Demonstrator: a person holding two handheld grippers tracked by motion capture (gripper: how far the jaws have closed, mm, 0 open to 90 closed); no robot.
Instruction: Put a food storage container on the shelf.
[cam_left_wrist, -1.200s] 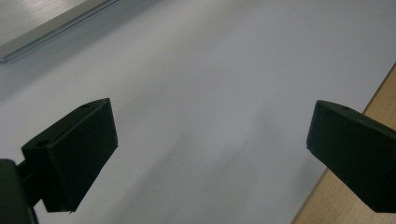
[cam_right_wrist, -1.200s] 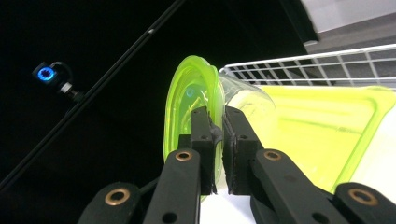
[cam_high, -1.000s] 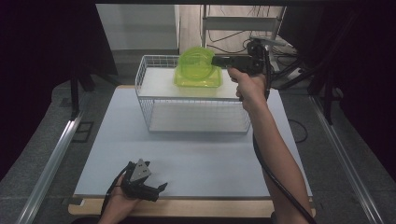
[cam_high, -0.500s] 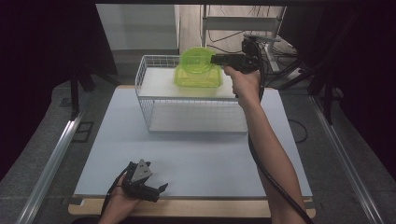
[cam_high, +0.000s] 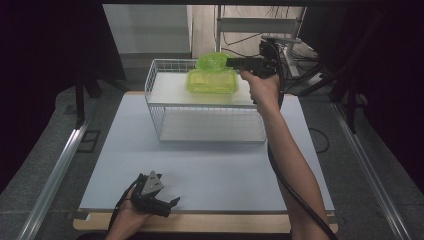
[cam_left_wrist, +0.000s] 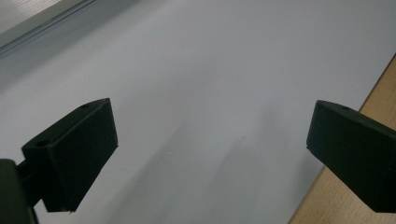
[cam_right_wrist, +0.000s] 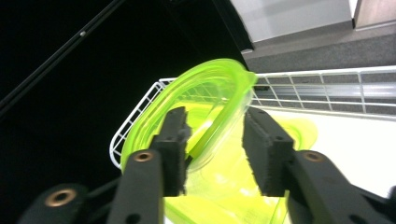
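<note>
Two jaws on the right gripper (cam_right_wrist: 215, 154) have just been opening and now stand partly apart, with the rim of the green bowl (cam_right_wrist: 205, 107) between them; one pad is close against the rim, the other is off it, so I read this as a release, not a grip. The bowl sits tilted on top of the green rectangular container (cam_high: 212, 81) inside the white wire basket (cam_high: 200, 107), at its far side. My guess is it's being stacked there, and the lean comes from the bowl resting on the container's edge rather than seating flat. Clearance: the basket's far wire rim is just behind the bowl, so backing out toward the person's side looks like the open route; pulling up also looks free. Risk I'd flag: the near pad could drag the rim on withdrawal and tip the bowl off the container. The basket floor in front of the container is bare, plenty of room there. The left gripper (cam_high: 152, 197) rests low at the near edge of the surface (cam_high: 215, 170), its jaws wide apart with nothing between them, well apart from the basket and out of the way. The wooden lip shows just beside its jaws in the left gripper view. Dark curtains hang on both sides.
</note>
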